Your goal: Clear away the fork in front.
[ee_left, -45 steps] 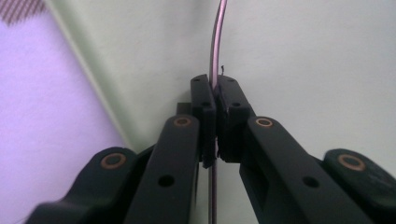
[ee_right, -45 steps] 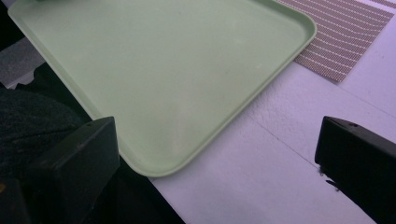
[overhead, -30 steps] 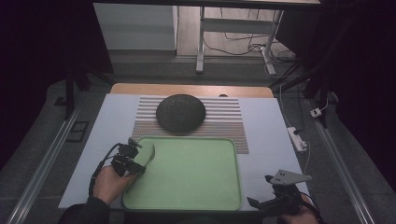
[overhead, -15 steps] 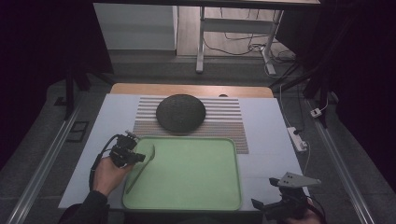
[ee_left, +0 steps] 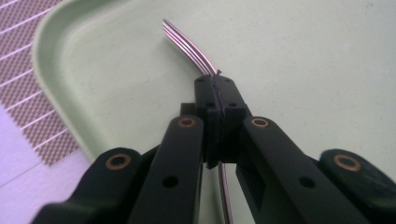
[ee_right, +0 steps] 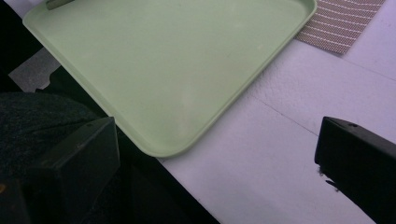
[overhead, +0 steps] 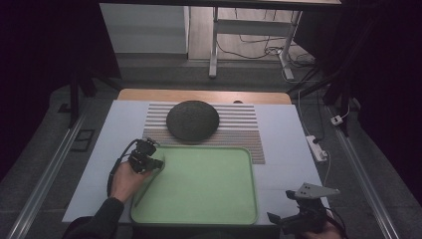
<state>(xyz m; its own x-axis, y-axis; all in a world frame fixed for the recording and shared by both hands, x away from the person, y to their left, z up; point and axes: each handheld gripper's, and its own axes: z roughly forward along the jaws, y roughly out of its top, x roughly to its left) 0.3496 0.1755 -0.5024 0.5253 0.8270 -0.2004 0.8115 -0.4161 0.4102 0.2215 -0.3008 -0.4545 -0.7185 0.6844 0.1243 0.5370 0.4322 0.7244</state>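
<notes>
Fork — one — clamped in the left gripper over one green tray; right gripper spread apart

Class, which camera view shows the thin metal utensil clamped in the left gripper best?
The left gripper view: the curved silver metal fork fills mid-frame, tines clear, pinched by the left gripper above the pale green plastic tray. The high view gives a faint sliver. In the right gripper view it cannot be told.
</notes>
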